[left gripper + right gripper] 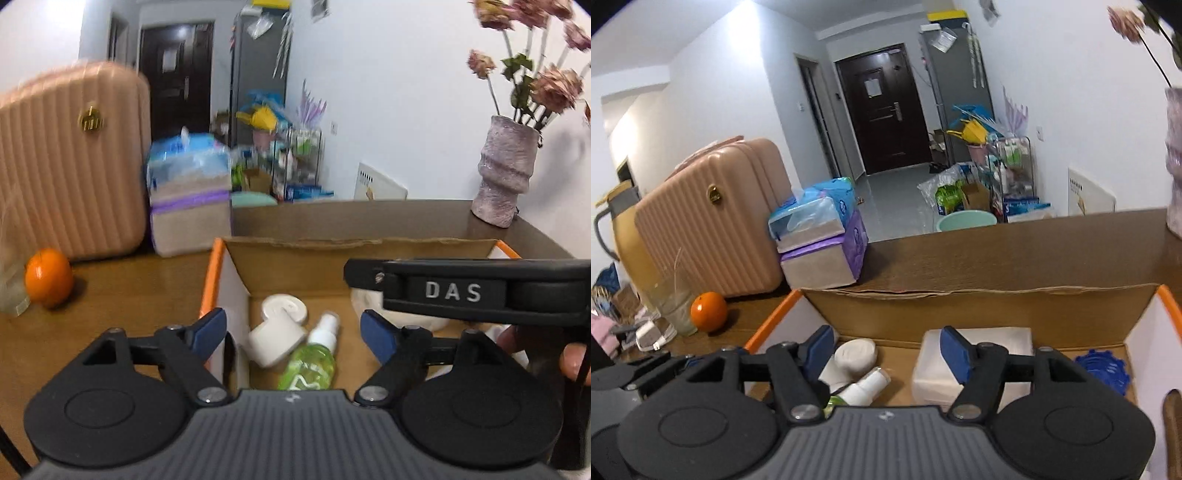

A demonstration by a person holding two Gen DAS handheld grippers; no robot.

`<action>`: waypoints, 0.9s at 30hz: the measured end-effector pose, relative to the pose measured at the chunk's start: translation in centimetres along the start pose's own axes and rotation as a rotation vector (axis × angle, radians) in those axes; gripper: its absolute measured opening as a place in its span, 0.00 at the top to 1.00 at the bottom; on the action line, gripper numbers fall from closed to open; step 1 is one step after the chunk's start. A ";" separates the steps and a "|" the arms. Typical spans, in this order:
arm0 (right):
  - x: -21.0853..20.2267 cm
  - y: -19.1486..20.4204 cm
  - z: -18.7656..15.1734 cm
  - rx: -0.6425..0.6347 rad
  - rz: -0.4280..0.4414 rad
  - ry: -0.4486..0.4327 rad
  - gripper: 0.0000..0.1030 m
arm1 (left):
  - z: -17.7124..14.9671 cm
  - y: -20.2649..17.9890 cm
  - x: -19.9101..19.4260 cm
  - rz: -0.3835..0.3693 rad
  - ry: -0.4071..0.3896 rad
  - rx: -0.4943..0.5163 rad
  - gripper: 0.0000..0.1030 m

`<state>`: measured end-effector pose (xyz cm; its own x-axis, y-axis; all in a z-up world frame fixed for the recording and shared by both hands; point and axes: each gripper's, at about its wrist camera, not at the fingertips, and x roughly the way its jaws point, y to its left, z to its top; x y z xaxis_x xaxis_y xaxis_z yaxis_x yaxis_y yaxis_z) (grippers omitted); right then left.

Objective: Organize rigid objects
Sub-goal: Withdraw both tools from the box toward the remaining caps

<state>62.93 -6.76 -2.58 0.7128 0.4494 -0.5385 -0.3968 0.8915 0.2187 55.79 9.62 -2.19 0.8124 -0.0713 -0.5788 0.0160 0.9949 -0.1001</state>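
An open cardboard box (295, 258) with orange edges sits on the wooden table; it also shows in the right wrist view (960, 306). Inside lie a white jar (275, 341), a green spray bottle (314, 358) and, in the right wrist view, a white rectangular container (960, 373) and a blue gear-shaped piece (1104, 369). My left gripper (293, 330) is open and empty above the box's left part. My right gripper (886, 350) is open and empty above the box; its body (461, 291) crosses the left wrist view. The jar (855, 354) and bottle (864, 387) show in the right view too.
An orange (48, 282) lies on the table left of the box, beside a glass (674, 306). A pink suitcase (70, 158) and stacked tissue packs (188, 199) stand behind. A pink vase with dried flowers (506, 173) stands at the far right.
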 end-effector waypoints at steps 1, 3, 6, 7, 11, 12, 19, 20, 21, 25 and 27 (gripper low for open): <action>-0.1 -0.4 0.1 0.006 -0.002 -0.002 0.38 | -0.1 0.1 -0.1 -0.007 0.006 -0.023 0.20; -0.4 -1.4 0.2 0.047 0.032 -0.013 0.38 | -0.3 0.1 -0.5 0.002 -0.015 -0.029 0.20; -2.3 -1.4 0.3 0.023 0.013 -0.065 0.38 | -0.7 -0.5 -1.8 0.040 -0.062 -0.009 0.19; -3.2 -1.3 0.4 -0.005 -0.012 -0.077 0.38 | -0.7 -0.7 -2.6 0.049 -0.083 -0.007 0.15; -7.8 -2.1 1.2 -0.028 -0.067 -0.098 0.31 | 0.1 -1.2 -6.7 0.063 -0.167 0.035 0.08; -8.8 -2.6 1.4 -0.025 -0.078 -0.097 0.30 | 0.4 -1.4 -7.7 0.077 -0.186 0.052 0.06; -17.6 -5.1 -0.4 -0.066 -0.169 -0.103 0.23 | -0.3 -1.0 -15.1 0.154 -0.324 0.080 0.01; -18.6 -5.3 -1.0 -0.072 -0.172 -0.103 0.23 | -0.7 -1.0 -16.1 0.160 -0.341 0.080 0.00; -19.3 -5.1 -1.5 -0.080 -0.177 -0.104 0.23 | -1.2 -1.2 -16.9 0.161 -0.356 0.080 0.00; -23.1 -4.3 -3.9 -0.129 -0.209 -0.156 0.21 | -3.5 -2.2 -20.3 0.167 -0.413 0.087 0.00; -25.2 -3.7 -5.3 -0.159 -0.212 -0.205 0.17 | -5.0 -2.5 -21.9 0.168 -0.470 0.080 0.00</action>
<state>43.38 -21.70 5.83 0.8842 0.2713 -0.3802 -0.3010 0.9534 -0.0196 35.06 8.29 6.69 0.9819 0.1120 -0.1527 -0.1077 0.9935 0.0361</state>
